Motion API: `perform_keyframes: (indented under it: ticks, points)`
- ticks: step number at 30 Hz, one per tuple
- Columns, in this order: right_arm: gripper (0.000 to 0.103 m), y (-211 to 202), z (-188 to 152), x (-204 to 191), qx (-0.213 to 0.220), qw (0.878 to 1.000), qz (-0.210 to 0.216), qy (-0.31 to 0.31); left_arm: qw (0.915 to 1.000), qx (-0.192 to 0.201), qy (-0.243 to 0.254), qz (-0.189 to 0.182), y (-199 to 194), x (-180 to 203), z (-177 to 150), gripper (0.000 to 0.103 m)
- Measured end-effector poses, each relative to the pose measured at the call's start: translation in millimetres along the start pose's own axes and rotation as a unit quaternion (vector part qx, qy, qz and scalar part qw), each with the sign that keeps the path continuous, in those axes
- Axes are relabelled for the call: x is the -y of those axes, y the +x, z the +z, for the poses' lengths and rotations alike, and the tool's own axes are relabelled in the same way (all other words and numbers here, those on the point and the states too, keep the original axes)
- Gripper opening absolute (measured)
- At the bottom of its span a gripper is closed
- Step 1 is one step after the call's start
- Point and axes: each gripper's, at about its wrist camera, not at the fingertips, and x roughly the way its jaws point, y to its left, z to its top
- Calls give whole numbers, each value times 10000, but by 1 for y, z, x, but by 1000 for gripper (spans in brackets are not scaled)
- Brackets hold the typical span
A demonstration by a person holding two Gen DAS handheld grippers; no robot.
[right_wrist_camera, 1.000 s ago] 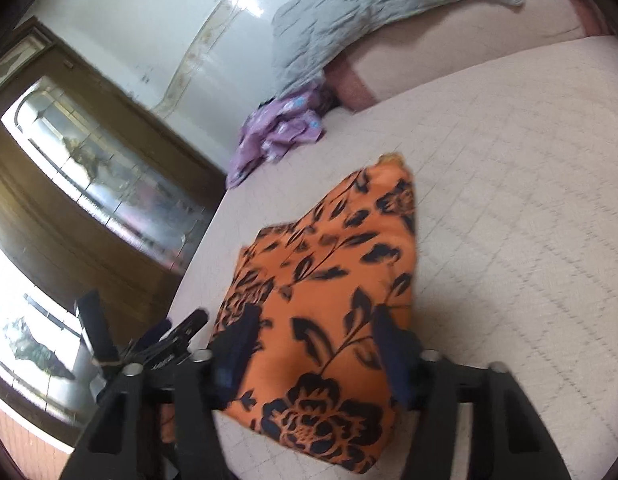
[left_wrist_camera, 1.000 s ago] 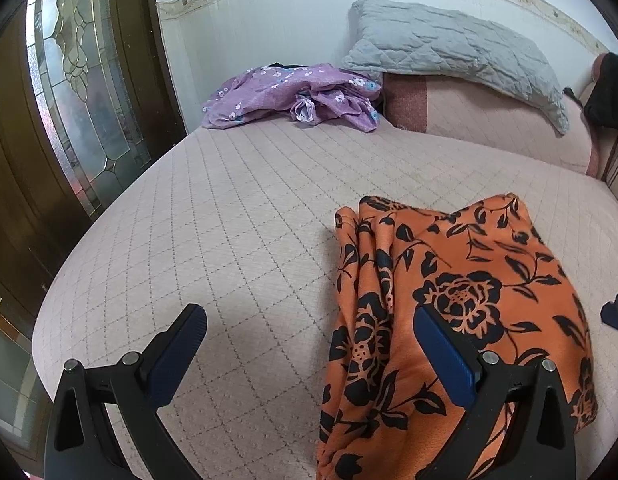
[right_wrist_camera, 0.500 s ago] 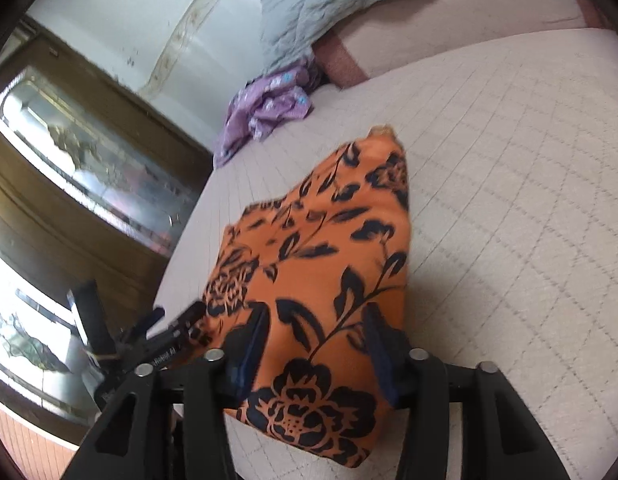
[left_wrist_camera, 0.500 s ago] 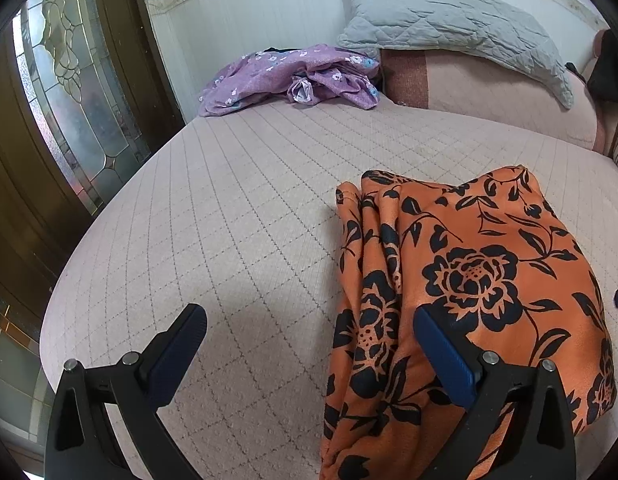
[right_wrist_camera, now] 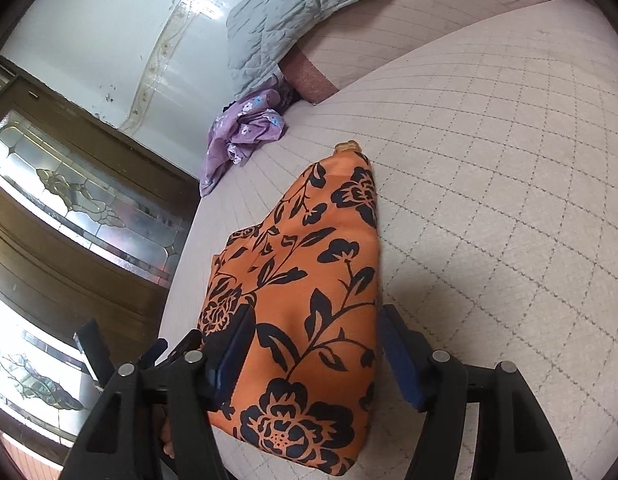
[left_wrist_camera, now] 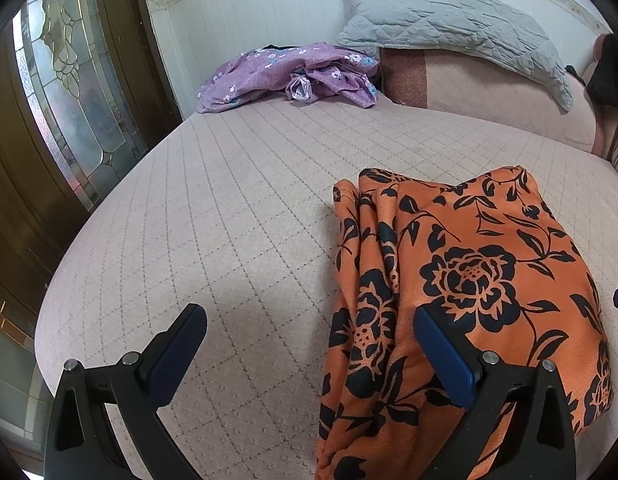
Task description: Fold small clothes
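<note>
Left wrist view: orange floral garment (left_wrist_camera: 461,292) lies folded on the quilted bed (left_wrist_camera: 229,208), and the left gripper (left_wrist_camera: 309,352) hovers with jaws wide apart, empty. A purple garment (left_wrist_camera: 293,72) near the grey pillow (left_wrist_camera: 449,20) waits unfolded.

Right wrist view: the right gripper (right_wrist_camera: 313,352) straddles the folded edge, its jaws opening, pads seemingly off the cloth. No readable writing anywhere.

Bed (left_wrist_camera: 229,220) lies bare left of the orange garment (left_wrist_camera: 489,280) — purple clothes (left_wrist_camera: 293,72) far off.
</note>
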Motion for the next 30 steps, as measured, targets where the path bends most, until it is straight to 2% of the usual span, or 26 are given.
perform_keyframes:
  ticks: [14,16,21,30]
  points:
    - [67,-1,0,5,20,9999,-4,112,9994,-130,-98,-296,7,0,-1,103]
    - [67,-1,0,5,23,9999,6,117,9990,-163,-114,-395,8,0,-1,103]
    - [71,0,0,11,2,9997,108,239,9939,-496,-239,-958,15,2,-2,103]
    - [73,6,0,21,-51,9986,173,500,9946,-517,-182,-879,18,9,-4,103]
